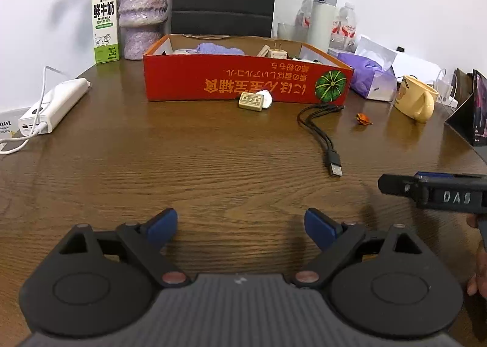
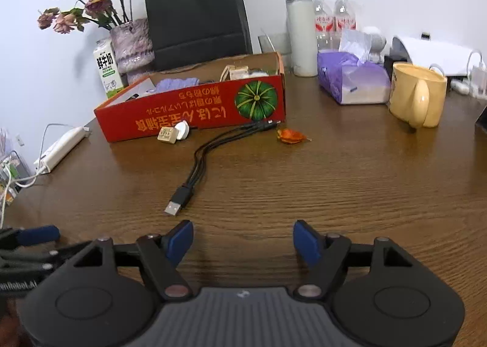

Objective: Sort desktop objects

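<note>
Blue-padded right gripper (image 2: 243,240): jaws apart, nothing between them, only bare wooden desk (image 2: 304,195); it sits at the lower centre of the right wrist view.
Left gripper (image 1: 240,227): also spread and empty, lower centre of the left wrist view.
Nearest loose thing: black multi-head cable (image 2: 201,161), its USB plug (image 2: 173,208) lying just ahead of the right gripper's left pad, up and slightly left of the gap.
Cable axis: runs diagonally from the plug at lower left up to the small heads at upper right, ending just beside the red box (image 2: 188,116).
Nearer hand: right, by my reading; in the left wrist view the cable (image 1: 322,134) lies well off to the upper right.
Other loose items: beige block (image 2: 167,135) and white piece (image 2: 182,131), touching each other, against the box front.
Likely target: the box, upper centre.
</note>
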`<state>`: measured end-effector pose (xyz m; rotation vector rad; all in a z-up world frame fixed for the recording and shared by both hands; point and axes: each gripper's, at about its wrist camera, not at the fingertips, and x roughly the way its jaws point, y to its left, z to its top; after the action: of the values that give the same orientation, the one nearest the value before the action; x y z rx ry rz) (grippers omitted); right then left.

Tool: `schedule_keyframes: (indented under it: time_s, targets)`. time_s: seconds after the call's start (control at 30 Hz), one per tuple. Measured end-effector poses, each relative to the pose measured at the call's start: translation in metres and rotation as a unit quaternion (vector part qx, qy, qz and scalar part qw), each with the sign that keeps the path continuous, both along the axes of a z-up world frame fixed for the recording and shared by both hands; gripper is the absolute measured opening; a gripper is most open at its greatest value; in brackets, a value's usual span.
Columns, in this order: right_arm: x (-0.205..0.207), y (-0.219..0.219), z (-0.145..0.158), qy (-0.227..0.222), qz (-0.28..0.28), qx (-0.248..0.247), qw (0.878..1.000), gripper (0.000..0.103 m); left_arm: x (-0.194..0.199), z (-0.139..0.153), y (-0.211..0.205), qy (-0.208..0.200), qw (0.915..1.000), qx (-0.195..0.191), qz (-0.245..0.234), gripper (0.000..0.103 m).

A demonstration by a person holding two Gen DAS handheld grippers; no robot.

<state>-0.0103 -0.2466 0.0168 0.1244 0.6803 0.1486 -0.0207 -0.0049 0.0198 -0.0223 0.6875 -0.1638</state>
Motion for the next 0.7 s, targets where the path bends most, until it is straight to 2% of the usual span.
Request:
schedule_keyframes:
  time_s: [0.17,0.7]
  targets:
    - [-0.0026,0.0082,-0.002,-0.01,0.007,-0.022,1.0,0.073,0.0012,-0.0023,-0.0017,-0.005,1.0,0.005,0.003,0.094]
    - [-0.0016,0.0025,-0.0025,-0.011,0.001,-0.006,1.0,0.073,-0.0003,-0.0035,-0.0028,-0.007,0.9999,0.006,0.005,0.094]
